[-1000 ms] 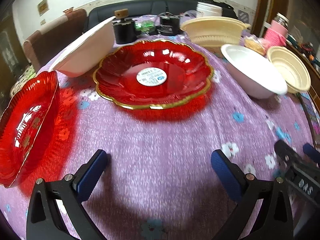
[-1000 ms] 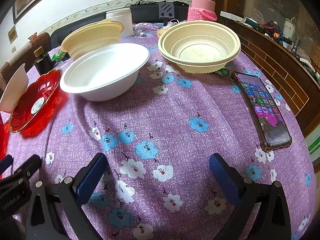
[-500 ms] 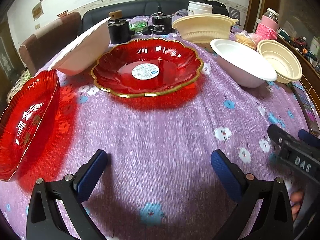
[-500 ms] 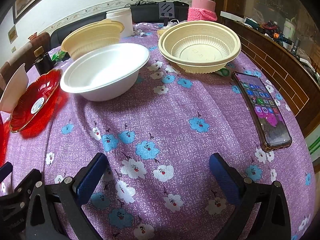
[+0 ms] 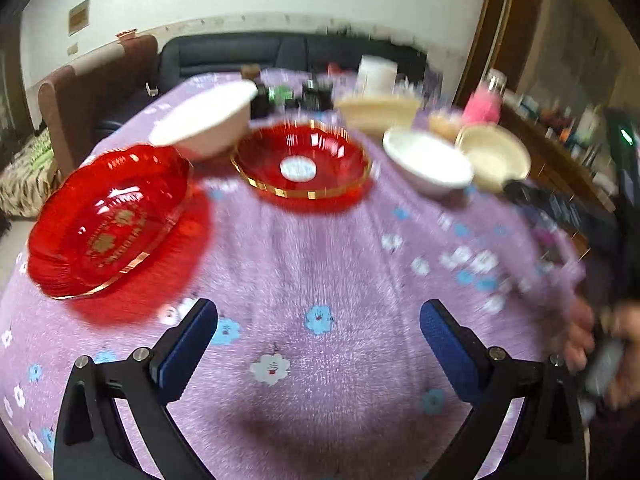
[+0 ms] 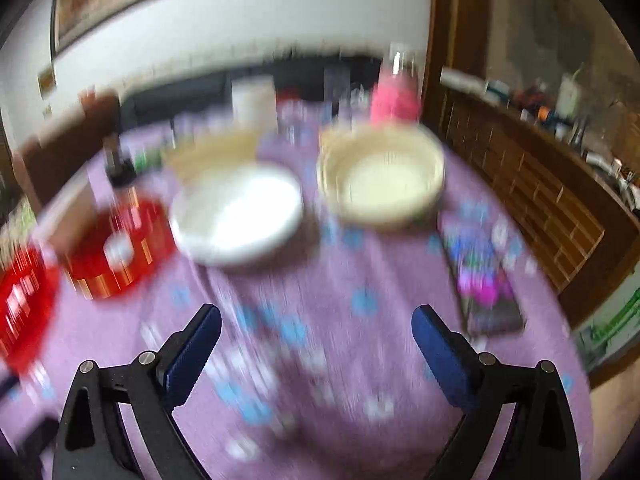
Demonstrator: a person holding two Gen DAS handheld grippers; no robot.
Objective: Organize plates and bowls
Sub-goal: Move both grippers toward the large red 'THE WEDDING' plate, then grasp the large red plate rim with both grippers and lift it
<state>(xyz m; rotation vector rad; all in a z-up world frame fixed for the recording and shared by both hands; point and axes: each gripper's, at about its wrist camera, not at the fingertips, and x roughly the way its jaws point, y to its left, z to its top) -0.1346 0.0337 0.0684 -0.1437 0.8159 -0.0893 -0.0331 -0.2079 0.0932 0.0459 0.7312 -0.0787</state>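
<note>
Purple cloth (image 5: 320, 248) | red plate (image 5: 108, 220) tilted R | L grip (image 5: 318, 336), R grip (image 6: 316, 338) jaws wide, empty

Soft, even indoor light fills both fisheye views, with dark vignetting at the corners and walls bowing at the edges. The right wrist view is heavily motion-blurred: the white bowl (image 6: 238, 216) and phone (image 6: 486, 280) smear into streaks, while the right hand-held gripper (image 6: 316, 340) stays sharp. The left wrist view is milder, blurred mostly toward its right side. Highlights glint on the near red plate (image 5: 110, 220), which throws a red-tinted shadow on the counter (image 5: 320, 264). A dim shadow pools beneath the left hand-held gripper (image 5: 318, 340).
</note>
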